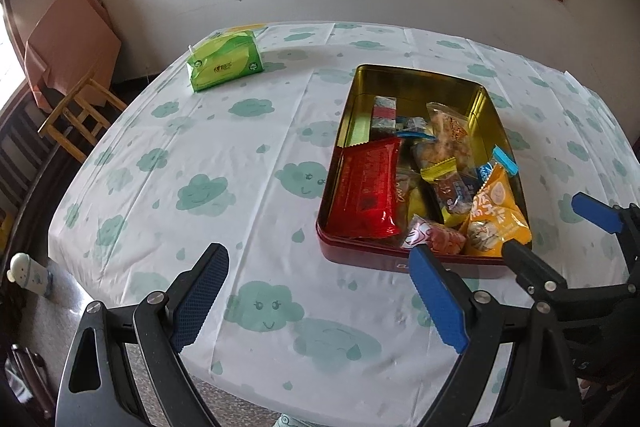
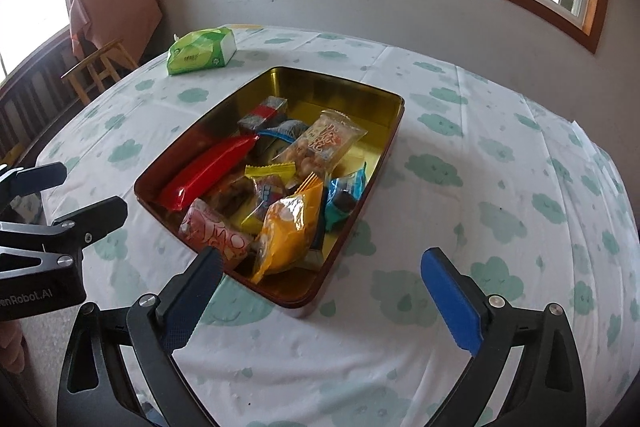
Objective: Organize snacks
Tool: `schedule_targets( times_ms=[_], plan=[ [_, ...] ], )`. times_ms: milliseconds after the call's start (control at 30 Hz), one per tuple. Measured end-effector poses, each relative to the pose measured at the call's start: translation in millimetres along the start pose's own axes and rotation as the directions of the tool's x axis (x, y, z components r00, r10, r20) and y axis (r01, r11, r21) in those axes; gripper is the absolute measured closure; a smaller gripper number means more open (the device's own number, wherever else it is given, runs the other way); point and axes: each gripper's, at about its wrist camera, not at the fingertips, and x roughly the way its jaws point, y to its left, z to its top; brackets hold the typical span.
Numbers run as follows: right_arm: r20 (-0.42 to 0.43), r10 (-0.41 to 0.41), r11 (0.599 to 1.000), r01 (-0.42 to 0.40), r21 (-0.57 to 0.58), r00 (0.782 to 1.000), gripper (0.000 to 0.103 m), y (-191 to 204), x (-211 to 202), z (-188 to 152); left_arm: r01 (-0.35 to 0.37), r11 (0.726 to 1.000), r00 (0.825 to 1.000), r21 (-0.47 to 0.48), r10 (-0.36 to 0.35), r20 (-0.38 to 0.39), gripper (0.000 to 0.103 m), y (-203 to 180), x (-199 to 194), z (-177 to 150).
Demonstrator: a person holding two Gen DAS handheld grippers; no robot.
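Observation:
A red tin with a gold inside (image 1: 362, 83) (image 2: 394, 131) sits on the table and holds several snack packs: a long red pack (image 1: 368, 187) (image 2: 208, 171), an orange pack (image 1: 496, 215) (image 2: 288, 231), a pink pack (image 1: 434, 237) (image 2: 216, 235) and a clear cracker pack (image 1: 448, 131) (image 2: 324, 143). My left gripper (image 1: 320, 291) is open and empty above the cloth, left of the tin's near corner. My right gripper (image 2: 320, 287) is open and empty just before the tin's near end. It also shows in the left wrist view (image 1: 560, 227).
A green tissue pack (image 1: 224, 61) (image 2: 202, 51) lies at the far left of the table. The table carries a white cloth with green clouds (image 1: 208, 163) (image 2: 480, 211). A wooden stool (image 1: 80, 111) (image 2: 100, 67) stands off the table's left side. A wall and window lie behind.

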Motion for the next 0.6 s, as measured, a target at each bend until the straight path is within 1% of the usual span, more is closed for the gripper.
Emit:
schedule_targets(
  times_ms=[600],
  plan=[
    [-0.039, 0.005, 1.0, -0.005, -0.001, 0.999, 0.004, 1.8, 13.1, -6.6, 0.008, 1.0, 1.0, 0.011, -0.008, -0.01, 0.013, -9.0, 1.9, -0.4]
  ],
)
